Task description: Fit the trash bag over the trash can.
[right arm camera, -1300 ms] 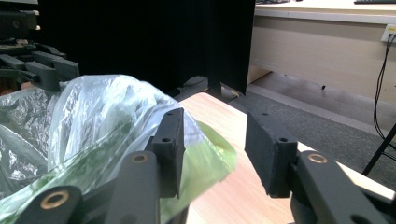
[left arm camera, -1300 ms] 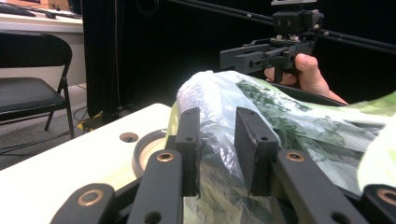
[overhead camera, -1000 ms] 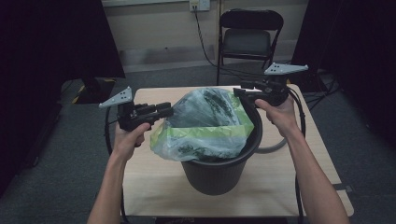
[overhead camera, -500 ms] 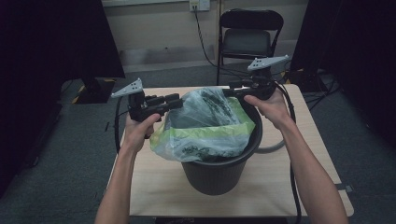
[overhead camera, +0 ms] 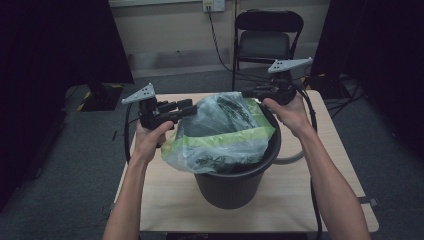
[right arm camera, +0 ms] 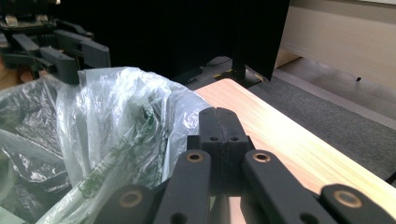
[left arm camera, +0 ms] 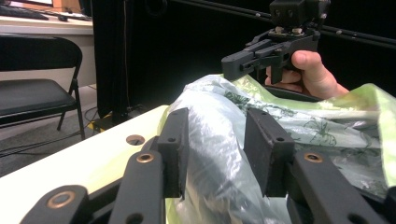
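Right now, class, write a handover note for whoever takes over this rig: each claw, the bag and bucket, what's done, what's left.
Left claw: open, jaws straddling a fold of the translucent green-banded plastic bag.
Right claw: shut at the bag's far edge; unclear whether it pinches film.
Bag: bunched in the black plastic bucket on the wooden table, partly draped over the rim.
Left to do: probably close the left claw on the bag.

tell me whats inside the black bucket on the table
A green-printed clear plastic bag fills the black bucket, bulging above its rim and draping over the front. The crumpled plastic hides the bucket's bottom and whatever the bag holds.
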A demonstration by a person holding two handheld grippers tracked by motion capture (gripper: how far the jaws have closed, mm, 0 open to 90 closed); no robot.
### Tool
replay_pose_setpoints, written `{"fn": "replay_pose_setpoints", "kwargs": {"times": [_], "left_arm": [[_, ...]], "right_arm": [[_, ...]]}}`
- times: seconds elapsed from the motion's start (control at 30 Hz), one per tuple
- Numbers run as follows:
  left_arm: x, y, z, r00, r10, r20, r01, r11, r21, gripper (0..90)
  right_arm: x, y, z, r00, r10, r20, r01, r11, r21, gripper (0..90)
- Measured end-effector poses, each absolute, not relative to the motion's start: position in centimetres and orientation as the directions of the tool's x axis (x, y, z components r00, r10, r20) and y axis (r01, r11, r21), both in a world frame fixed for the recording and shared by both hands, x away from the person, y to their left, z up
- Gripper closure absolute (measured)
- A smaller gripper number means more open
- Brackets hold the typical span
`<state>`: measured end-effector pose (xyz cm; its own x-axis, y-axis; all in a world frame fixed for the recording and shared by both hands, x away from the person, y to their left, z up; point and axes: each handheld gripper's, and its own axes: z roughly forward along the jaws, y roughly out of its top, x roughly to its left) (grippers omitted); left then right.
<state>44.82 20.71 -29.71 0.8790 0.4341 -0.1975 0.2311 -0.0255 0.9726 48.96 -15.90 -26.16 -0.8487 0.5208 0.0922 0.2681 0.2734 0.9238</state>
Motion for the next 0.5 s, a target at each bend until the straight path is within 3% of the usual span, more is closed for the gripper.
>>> {"fn": "replay_pose_setpoints", "kwargs": {"times": [0.3,0.5], "left_arm": [[44.4,20.5,-30.2,0.868,0.464,-0.176,0.223,-0.048,0.974,60.9],[43.9,21.1,-30.7,0.867,0.454,-0.207,0.235,-0.004,0.972,61.8]], "right_arm": [[49.1,-18.4,-26.9,-0.799,0.59,0.119,0.286,0.199,0.937,90.0],[49.8,-20.7,-30.2,-0.754,0.627,0.195,0.336,0.113,0.935,90.0]]}}
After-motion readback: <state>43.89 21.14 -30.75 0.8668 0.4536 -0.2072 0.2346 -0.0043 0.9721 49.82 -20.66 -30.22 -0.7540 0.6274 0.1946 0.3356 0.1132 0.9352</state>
